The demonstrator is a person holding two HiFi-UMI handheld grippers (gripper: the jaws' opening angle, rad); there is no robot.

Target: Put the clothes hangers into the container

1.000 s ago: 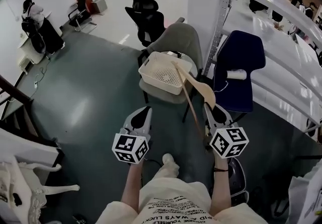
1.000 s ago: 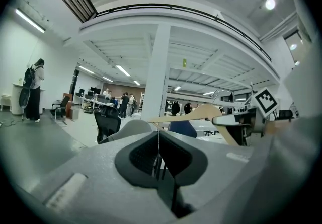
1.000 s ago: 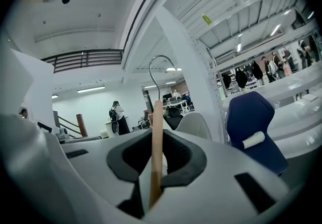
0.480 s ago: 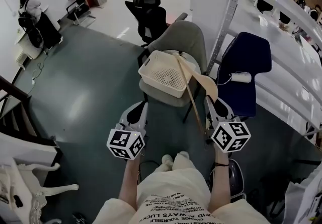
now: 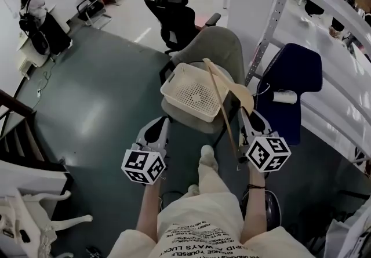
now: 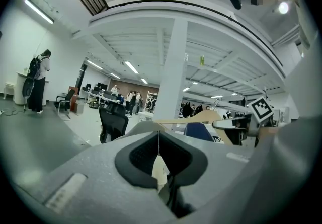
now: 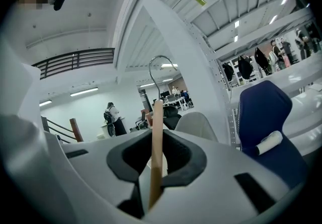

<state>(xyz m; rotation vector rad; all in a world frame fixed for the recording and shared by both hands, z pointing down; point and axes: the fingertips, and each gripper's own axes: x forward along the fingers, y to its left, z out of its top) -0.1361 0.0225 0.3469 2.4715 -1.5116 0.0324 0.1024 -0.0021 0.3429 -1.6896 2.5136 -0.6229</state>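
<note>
The right gripper [image 5: 248, 116] is pinching the wooden hanger [image 5: 244, 95] by its bar, and the hanger's far end is crossing above the right rim of the basket [image 5: 171, 87], which is sitting on the grey chair [image 5: 223, 48]. The left gripper [image 5: 155, 130] is keeping its jaws pressed together on nothing, beside open floor [image 5: 98, 106]. The blue chair [image 5: 298, 68] is standing close at the right.

Grey chair [image 5: 217, 48] beside blue chair [image 5: 301, 71] bearing white roll [image 5: 284, 97]; black office chair [image 5: 174, 16] behind.

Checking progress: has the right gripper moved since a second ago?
Yes: the right gripper, holding the wooden clothes hanger, has come nearer the cream perforated basket.
</note>
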